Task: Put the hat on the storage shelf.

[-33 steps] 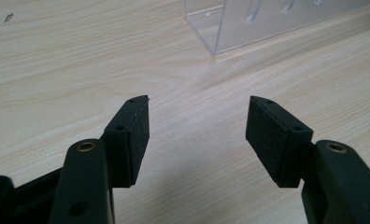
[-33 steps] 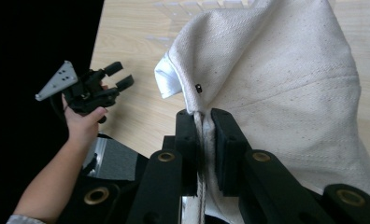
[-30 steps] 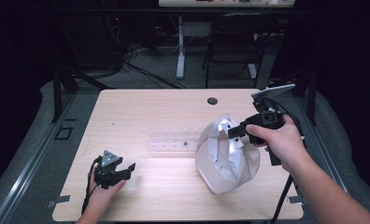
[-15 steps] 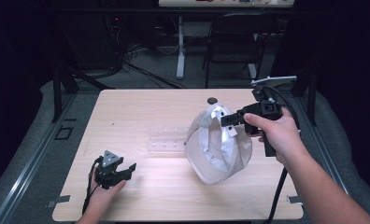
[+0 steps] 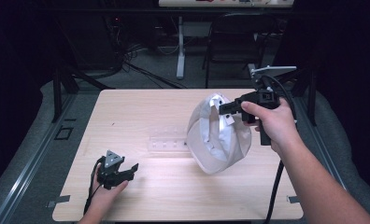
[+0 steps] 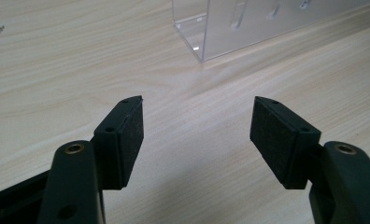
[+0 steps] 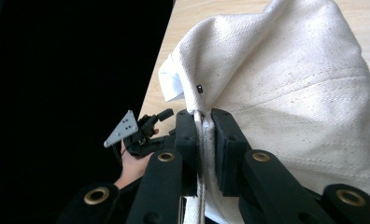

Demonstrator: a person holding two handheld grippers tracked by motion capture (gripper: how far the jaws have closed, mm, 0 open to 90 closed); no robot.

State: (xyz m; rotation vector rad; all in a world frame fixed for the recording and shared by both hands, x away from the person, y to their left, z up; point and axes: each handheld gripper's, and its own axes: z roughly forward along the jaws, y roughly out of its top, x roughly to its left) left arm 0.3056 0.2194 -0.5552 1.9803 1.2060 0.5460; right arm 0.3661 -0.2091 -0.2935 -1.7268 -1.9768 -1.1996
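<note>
From the high view, the right gripper (image 5: 225, 108) has the white cloth bag (image 5: 218, 137) pinched at its top edge and the bag hangs over the right half of the worktop (image 5: 141, 107), bottom close to the wood, can't tell if it touches. A clear plastic rack (image 5: 168, 142) lies just left of the bag. The left gripper (image 5: 120, 171) sits near the front left corner, well away. In the left gripper view the jaws stand wide apart, having just been opening, with only bare wood between them and the rack (image 6: 248, 23) ahead. In the right gripper view the jaws are clamped tight on the bag's (image 7: 290, 93) seam.
</note>
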